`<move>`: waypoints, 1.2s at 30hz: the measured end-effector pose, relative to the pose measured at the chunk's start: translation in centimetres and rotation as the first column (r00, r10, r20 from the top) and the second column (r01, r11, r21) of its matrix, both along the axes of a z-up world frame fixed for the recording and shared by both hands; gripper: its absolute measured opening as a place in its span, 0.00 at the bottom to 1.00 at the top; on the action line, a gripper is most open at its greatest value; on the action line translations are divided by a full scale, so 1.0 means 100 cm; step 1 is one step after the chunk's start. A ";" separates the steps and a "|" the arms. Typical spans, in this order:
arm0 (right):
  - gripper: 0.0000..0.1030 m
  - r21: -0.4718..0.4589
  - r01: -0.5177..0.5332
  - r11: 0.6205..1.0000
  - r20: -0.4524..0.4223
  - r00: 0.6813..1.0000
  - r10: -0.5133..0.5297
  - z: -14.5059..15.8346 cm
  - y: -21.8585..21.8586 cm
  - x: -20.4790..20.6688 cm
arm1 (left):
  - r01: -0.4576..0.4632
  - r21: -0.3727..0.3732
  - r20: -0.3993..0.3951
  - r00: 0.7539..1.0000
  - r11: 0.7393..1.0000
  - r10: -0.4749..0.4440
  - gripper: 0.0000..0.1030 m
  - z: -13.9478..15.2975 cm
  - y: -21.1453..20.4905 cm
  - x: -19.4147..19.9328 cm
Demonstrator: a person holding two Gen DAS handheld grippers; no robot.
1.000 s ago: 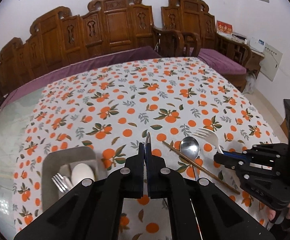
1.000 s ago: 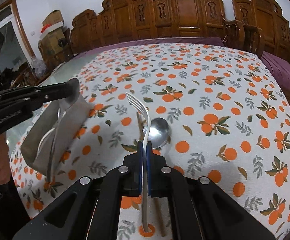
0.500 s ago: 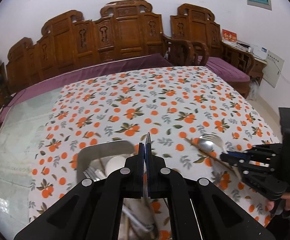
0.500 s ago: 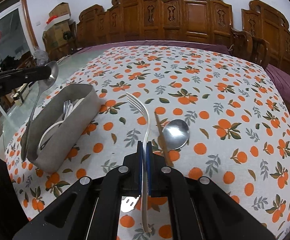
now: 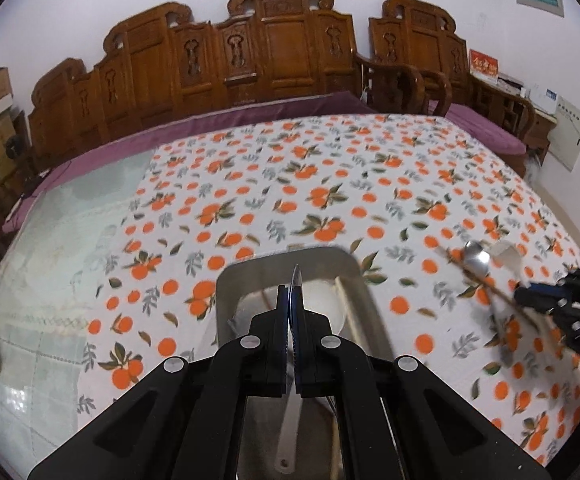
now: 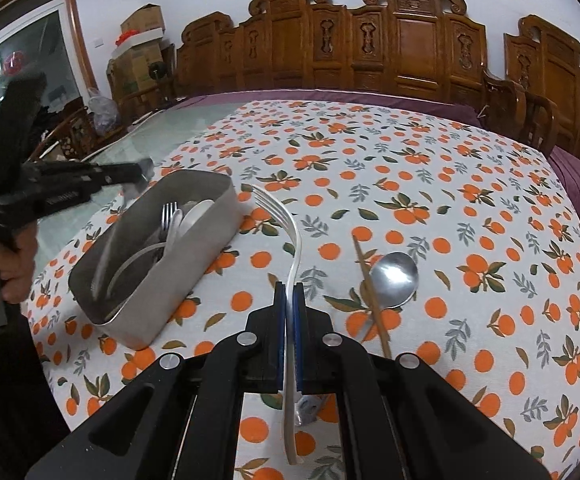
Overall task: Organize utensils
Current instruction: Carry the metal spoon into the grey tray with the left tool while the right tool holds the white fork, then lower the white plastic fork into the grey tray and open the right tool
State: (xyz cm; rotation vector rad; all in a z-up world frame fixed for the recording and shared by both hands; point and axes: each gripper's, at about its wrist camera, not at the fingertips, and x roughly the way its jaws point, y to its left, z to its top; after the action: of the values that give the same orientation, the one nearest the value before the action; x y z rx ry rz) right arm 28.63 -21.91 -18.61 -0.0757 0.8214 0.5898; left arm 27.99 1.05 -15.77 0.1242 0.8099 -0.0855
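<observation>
Utensils get sorted into the grey metal tray [image 6: 194,276]. Our left gripper [image 5: 292,312] is clenched edge-on around a steel spoon [image 5: 295,280], poised right over the tray w/ handle hanging below, ready to drop. Right gripper [image 6: 289,292] pinches a fork [image 6: 286,220] mid-handle, tines toward 12, tray at its 10 o'clock. Another spoon [image 6: 395,278] & a chopstick [image 6: 370,292] wait on the tablecloth [image 6: 410,184] at 2.
</observation>
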 end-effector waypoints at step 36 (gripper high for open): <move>0.04 0.084 -0.042 0.996 0.005 0.999 0.042 0.032 0.078 -0.023 | -0.069 -0.085 0.010 0.997 0.994 0.071 0.37 0.000 0.055 -0.004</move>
State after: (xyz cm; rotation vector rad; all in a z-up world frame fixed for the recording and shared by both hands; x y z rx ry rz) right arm 26.30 -14.09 -15.36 -0.0167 0.7927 0.6634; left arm 27.54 6.50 -15.79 0.0168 0.7961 -0.0525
